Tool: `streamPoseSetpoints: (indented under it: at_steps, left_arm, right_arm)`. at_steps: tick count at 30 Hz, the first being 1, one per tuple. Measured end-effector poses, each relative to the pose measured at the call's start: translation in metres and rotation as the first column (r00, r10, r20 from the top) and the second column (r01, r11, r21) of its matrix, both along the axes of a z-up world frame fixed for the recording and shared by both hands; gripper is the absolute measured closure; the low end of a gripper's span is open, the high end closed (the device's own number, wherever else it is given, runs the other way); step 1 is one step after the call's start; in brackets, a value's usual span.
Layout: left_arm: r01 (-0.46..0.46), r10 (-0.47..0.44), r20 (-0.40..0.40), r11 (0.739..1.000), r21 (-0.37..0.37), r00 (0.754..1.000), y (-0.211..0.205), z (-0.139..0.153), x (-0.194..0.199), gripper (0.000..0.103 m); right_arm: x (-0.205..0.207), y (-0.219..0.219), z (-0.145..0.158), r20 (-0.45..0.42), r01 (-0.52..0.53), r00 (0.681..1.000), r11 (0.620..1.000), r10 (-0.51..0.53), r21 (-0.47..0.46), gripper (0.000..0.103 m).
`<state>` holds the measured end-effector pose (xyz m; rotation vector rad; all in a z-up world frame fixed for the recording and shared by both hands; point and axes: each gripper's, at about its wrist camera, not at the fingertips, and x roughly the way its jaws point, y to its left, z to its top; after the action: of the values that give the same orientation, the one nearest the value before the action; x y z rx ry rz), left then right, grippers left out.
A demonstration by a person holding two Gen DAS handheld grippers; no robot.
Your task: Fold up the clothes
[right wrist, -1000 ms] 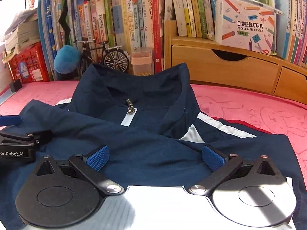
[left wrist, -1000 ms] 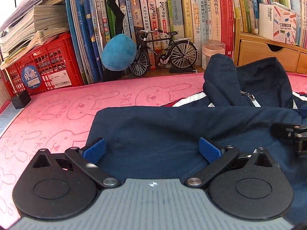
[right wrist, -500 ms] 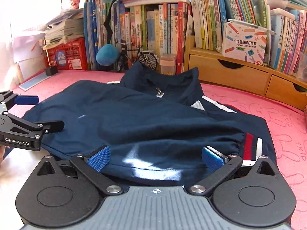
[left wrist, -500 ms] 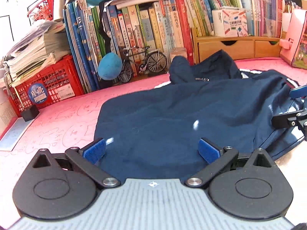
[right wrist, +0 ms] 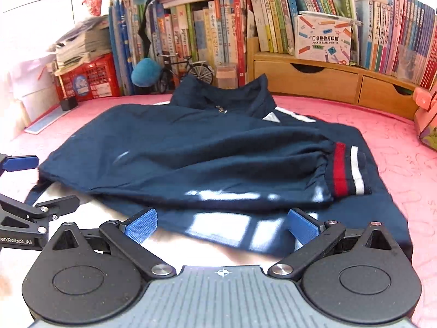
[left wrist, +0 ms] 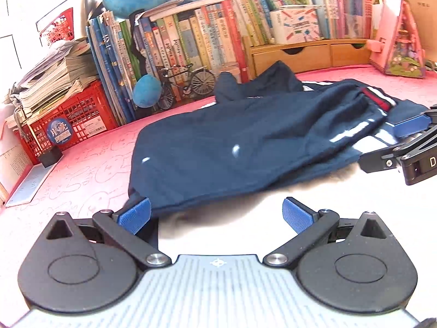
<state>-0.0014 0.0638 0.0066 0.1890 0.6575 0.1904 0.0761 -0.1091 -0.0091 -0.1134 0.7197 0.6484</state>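
Pink mat (right wrist: pixel 396 147) before bookshelf (right wrist: pixel 207 30) | jacket (right wrist: pixel 191 150) mid-mat, folded, collar far, striped cuff (right wrist: pixel 347 172) right | left gripper (left wrist: pixel 215 214) near left hem, jaws spread, empty | right gripper (right wrist: pixel 222 222) near right hem, jaws spread, empty

Black linkage arms, blue ribbed fingers (left wrist: pixel 134 216), silver pivot screws.

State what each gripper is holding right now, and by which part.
Nothing is held. The left gripper and right gripper both have their jaws spread open, empty, just short of the navy jacket, which lies on the pink mat.
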Motion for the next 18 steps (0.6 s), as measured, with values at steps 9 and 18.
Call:
streamPoseSetpoints:
  at_steps: [9,18]
  left_arm:
    - [0.099,-0.101,0.017,0.989,0.106,0.995,-0.036,-0.020,-0.110,0.000]
    - [0.071,-0.071,-0.007,0.997,-0.011,0.997,-0.035,-0.019,-0.203,0.000]
  right_arm:
    - [-0.143,-0.047,-0.018,0.098,-0.115,0.988,0.993,0.116,-0.025,0.000]
    - [-0.211,-0.161,-0.025,0.165,0.119,0.978,0.992,-0.125,0.044,0.000]
